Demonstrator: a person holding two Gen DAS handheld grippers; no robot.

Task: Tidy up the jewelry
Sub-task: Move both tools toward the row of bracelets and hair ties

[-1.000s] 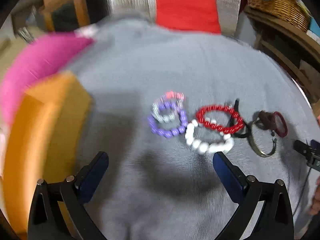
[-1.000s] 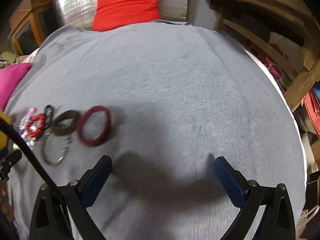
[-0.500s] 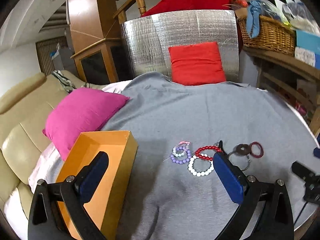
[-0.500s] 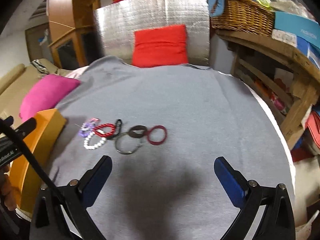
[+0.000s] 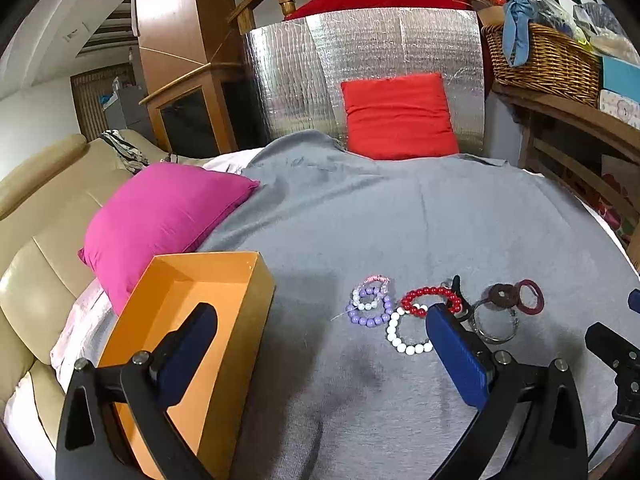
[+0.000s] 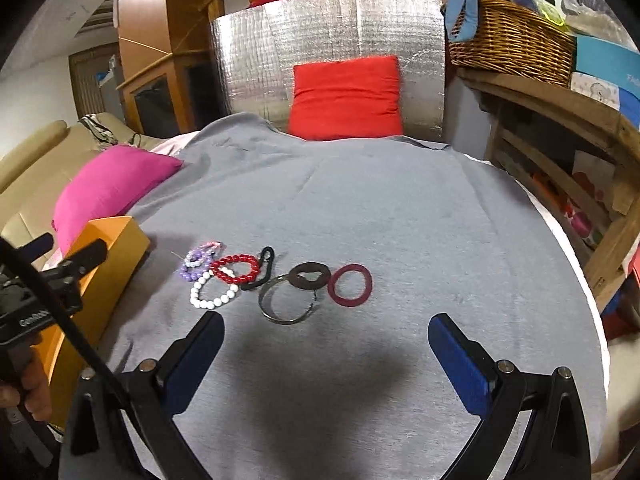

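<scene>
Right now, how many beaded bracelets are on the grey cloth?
3 clear: purple leftmost, red beside it, white nearest. A small pale beaded loop overlaps the purple, possibly a fourth.

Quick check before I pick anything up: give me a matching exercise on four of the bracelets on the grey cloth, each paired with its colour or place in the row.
Things:
1. beaded bracelet overlapping the white one
2. plain thick ring
3. thin metal bangle
4. beaded bracelet nearest the orange box

Descriptions:
A. silver-grey
B. red
C. purple
D. maroon, at the right end of the row

Pairs: 1-B, 2-D, 3-A, 4-C
</scene>
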